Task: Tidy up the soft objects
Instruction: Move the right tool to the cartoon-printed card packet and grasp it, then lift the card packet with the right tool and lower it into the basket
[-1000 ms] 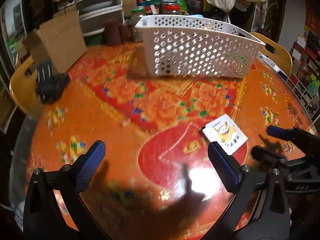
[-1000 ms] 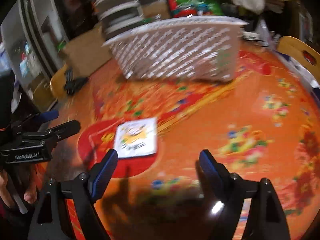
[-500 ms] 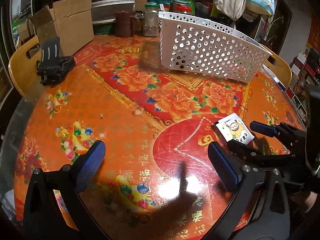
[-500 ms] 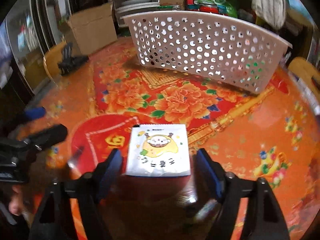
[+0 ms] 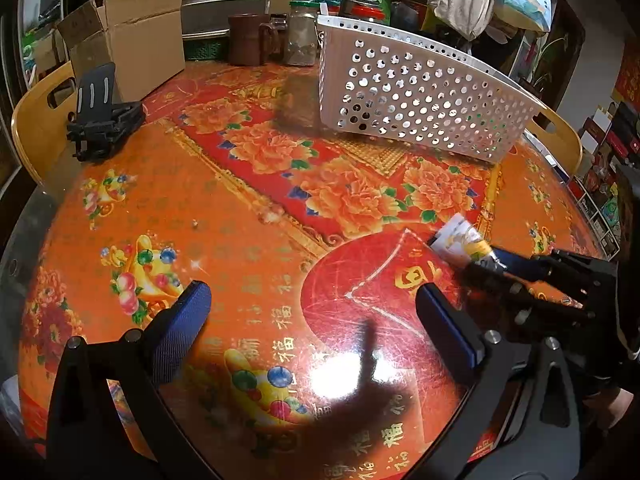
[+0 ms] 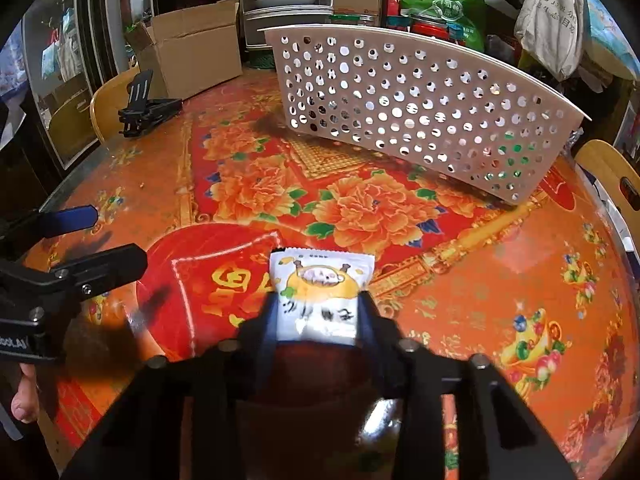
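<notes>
A small white packet [image 6: 322, 276] with a yellow cartoon print lies on the red medallion of the orange tablecloth. My right gripper [image 6: 318, 312] has a finger against each side of it, and its jaws are closing and pinching it. In the left wrist view the packet [image 5: 456, 236] looks bent upward in the right gripper [image 5: 482, 261]. My left gripper [image 5: 312, 312] hovers open over the cloth, to the left of the packet, with nothing between its blue pads. A white perforated basket [image 5: 420, 96] stands at the far side of the table, also seen as the basket [image 6: 400, 100] beyond the packet.
A black folding stand [image 5: 104, 120] sits at the table's left edge by a cardboard box [image 5: 132, 48]. A brown mug [image 5: 248, 40] and a glass jar [image 5: 302, 36] stand behind the basket. Yellow chairs [image 5: 36, 128] ring the round table. A person's fingers [image 6: 24, 400] hold the left gripper.
My right gripper moved up to the packet and its jaws came together on it, bending it. The left gripper stayed open and shifted only slightly.
</notes>
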`<state>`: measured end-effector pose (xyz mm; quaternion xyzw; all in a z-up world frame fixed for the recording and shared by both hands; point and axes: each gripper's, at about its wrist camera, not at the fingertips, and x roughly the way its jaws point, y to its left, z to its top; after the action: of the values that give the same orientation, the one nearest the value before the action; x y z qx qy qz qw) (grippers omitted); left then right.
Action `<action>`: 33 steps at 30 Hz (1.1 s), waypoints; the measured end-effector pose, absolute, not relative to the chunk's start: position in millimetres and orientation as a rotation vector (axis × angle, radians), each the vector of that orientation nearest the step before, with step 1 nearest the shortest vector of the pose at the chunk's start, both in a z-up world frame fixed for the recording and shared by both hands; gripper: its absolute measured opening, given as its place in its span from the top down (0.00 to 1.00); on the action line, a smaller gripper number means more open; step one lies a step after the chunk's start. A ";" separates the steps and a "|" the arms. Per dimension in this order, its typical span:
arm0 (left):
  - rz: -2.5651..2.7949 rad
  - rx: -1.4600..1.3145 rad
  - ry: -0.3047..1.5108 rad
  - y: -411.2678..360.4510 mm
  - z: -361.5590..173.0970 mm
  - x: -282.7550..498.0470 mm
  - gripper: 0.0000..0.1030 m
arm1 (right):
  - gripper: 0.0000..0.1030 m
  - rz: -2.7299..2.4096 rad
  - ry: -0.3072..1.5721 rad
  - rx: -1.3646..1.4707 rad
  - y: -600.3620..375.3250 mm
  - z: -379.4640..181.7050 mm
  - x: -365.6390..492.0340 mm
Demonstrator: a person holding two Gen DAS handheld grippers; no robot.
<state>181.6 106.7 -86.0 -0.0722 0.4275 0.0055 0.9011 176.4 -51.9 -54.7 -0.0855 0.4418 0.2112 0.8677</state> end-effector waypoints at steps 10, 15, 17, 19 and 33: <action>0.001 -0.153 0.894 101.8 -87.7 184.5 0.02 | 0.91 0.472 0.892 -0.110 -71.0 -42.8 171.0; -0.021 -0.128 0.868 90.2 -78.4 184.2 0.02 | 0.91 0.470 0.851 -0.093 -84.6 -24.3 163.9; -0.029 -0.116 0.858 84.1 -74.0 183.8 0.02 | 0.91 0.470 0.838 -0.083 -89.7 -18.5 161.5; -0.034 -0.103 0.852 79.0 -70.2 183.7 0.02 | 0.91 0.465 0.823 -0.077 -96.4 -11.1 158.8; -0.059 -0.051 0.781 57.5 -27.0 188.7 0.02 | 0.91 0.444 0.711 -0.050 -135.7 46.6 151.1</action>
<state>188.7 57.5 -27.0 -0.0250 0.3806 -0.0288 0.9239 151.1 -135.7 46.6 -0.0244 0.3453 0.2154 0.9131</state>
